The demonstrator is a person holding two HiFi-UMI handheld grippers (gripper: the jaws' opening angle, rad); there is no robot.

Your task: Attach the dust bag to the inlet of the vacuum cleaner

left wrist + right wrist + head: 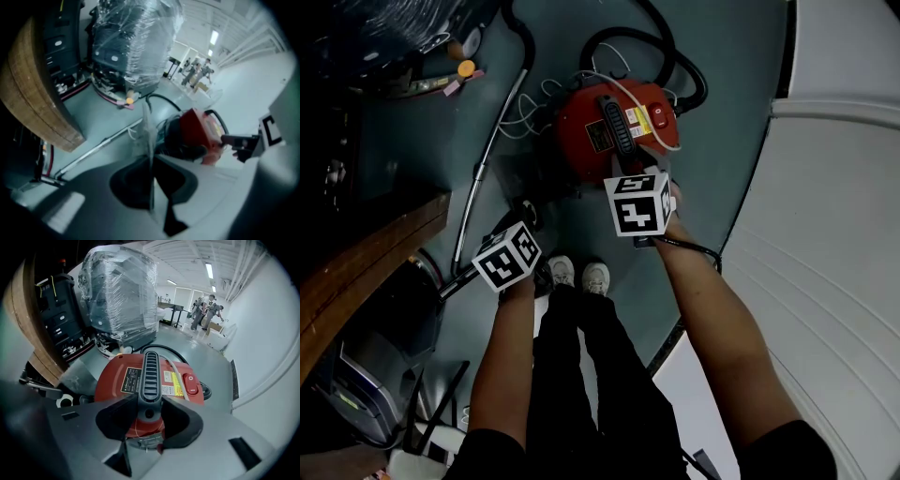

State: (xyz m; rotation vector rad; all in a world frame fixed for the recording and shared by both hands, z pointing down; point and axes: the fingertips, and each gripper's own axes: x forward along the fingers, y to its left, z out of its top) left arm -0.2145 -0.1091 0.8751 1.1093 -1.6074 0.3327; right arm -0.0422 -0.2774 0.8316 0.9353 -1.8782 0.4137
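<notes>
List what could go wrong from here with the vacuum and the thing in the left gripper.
1. The right gripper has open jaws that only straddle the black handle of the red vacuum; a lift now would likely slip off.
2. The white cord lies across the vacuum's top beside that handle and may snag.
3. The left gripper pinches what looks like the dust bag, a thin pale sheet, by its edge; it may tear or slide out.

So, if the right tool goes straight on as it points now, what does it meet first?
Most likely the black handle on the red vacuum cleaner: it already stands between the open jaws of the right tool, so contact should come soon, though depth is unclear.
</notes>
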